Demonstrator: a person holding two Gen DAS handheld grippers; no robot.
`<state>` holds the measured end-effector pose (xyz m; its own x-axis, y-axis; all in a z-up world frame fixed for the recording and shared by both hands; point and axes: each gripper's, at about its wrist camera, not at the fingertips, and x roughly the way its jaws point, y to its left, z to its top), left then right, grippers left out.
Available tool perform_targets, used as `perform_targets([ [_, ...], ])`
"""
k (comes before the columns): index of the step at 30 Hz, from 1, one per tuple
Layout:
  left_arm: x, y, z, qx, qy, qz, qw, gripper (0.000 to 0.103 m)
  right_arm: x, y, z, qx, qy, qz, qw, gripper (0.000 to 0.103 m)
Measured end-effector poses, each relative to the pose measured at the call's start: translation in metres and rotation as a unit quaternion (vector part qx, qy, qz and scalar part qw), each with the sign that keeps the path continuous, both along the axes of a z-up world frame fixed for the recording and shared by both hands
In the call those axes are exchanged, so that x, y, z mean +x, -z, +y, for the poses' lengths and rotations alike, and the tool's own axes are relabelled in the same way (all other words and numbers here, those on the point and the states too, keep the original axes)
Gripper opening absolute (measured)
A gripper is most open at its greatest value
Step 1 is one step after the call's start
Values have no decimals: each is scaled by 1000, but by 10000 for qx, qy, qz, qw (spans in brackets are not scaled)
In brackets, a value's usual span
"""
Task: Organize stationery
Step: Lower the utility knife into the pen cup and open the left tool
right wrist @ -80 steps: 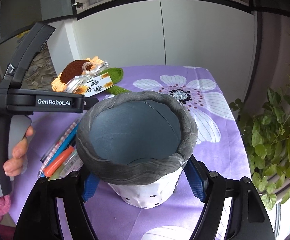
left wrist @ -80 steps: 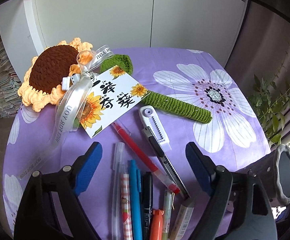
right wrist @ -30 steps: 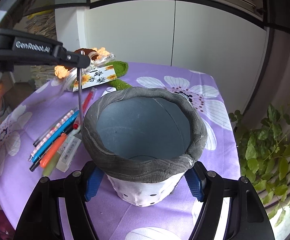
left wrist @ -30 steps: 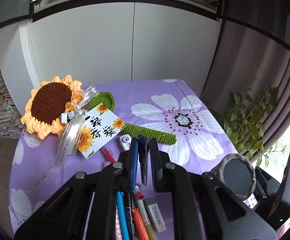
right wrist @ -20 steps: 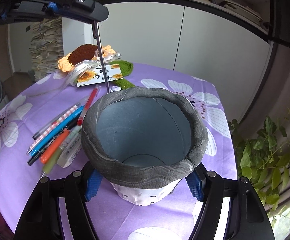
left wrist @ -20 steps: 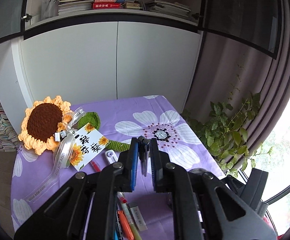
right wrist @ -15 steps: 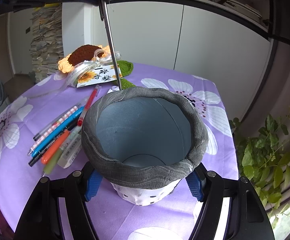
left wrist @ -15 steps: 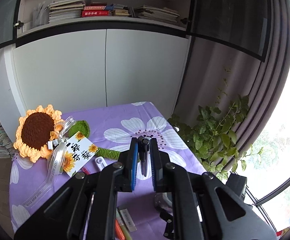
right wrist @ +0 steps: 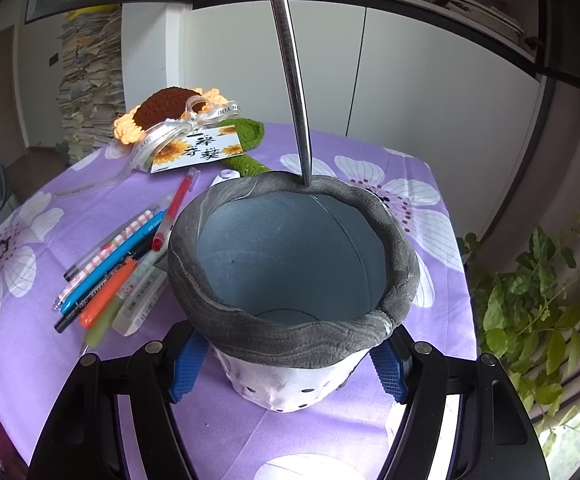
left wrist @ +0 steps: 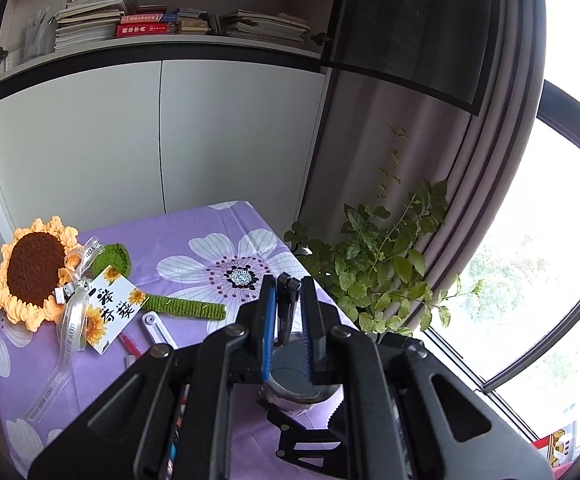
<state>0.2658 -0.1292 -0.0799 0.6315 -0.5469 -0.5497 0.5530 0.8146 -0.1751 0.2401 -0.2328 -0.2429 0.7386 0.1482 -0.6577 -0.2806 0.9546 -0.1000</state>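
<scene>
My right gripper (right wrist: 286, 364) is shut on a grey pen holder (right wrist: 290, 320) with a white dotted base, standing on the purple floral tablecloth (right wrist: 90, 360). My left gripper (left wrist: 288, 320) is shut on a metal utility knife (left wrist: 286, 300) and holds it upright above the holder (left wrist: 298, 380). In the right wrist view the knife's blade (right wrist: 290, 64) hangs down with its tip at the holder's far rim. Several pens (right wrist: 118, 252) and an eraser (right wrist: 138, 300) lie left of the holder.
A crocheted sunflower (left wrist: 34, 272) with a ribbon and card (left wrist: 108, 312) lies at the table's back left. A white correction tape (left wrist: 156, 326) lies near its green stem. A potted plant (left wrist: 390, 264) stands off the right table edge. White cabinets stand behind.
My left gripper closed on the utility knife, lifted it from the table and carried it right, over the pen holder. The right gripper kept holding the holder.
</scene>
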Motion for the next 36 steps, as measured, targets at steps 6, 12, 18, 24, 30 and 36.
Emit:
perform_targets([
  [6,-4,-1,-2,30,32,-24,10000,10,0,0,0,1,10,9,10000,73],
  [12,5,16,-9,195,3,120,9997,10,0,0,0,-1,9,8,10000,73],
  [18,23,39,-22,499,77,429,9978,10,0,0,0,-2,9,11,10000,73],
  [24,31,57,-33,767,175,638,9949,10,1,1,1,-24,25,24,10000,73],
  [30,34,57,-28,738,94,678,9949,18,1,1,1,-27,25,32,10000,73],
  [36,23,33,0,572,-246,253,9977,44,1,0,1,-24,26,36,10000,73],
])
